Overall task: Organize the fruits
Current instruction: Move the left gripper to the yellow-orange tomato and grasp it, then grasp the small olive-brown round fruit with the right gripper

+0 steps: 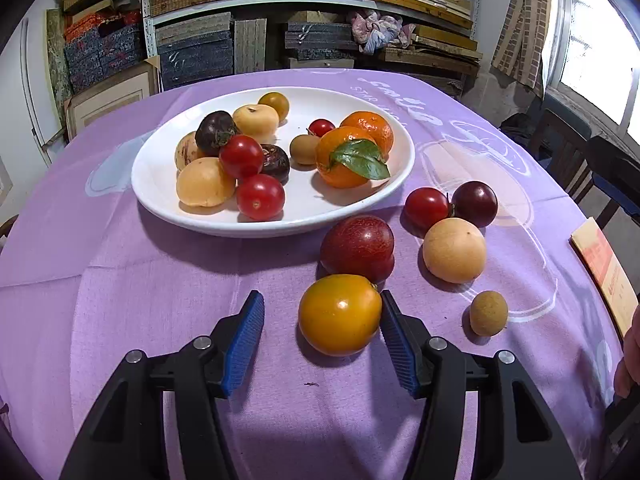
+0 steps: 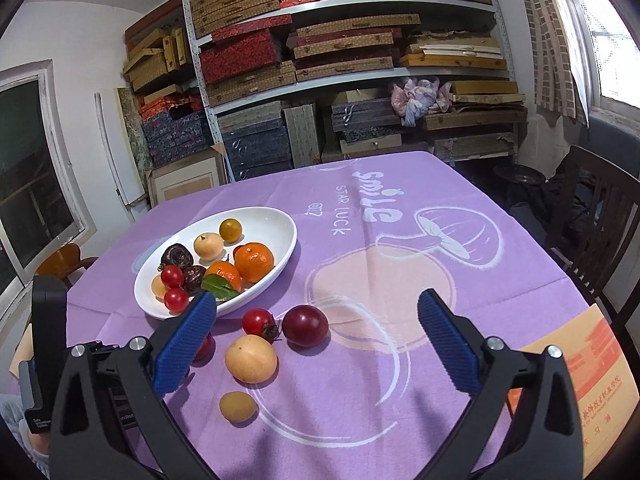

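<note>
In the left wrist view, the left tool pointed down at the purple bench with its jaws partly apart and not yet gripping. A yellow-orange tomato sat between them, pushed over to the right side. The right pad was right at its skin, and the left pad was well apart from it. A dark red fruit sat just behind the tomato, maybe touching it. The white plate of fruit lay farther back and to the left. In the right wrist view, the right tool had its jaws wide with nothing in them. A pale round fruit and a small brown fruit lay below, toward its left pad, with a red tomato and a purple plum a bit farther off. The left tool was nearer the yellow-orange tomato, so that pick looked like its job.
</note>
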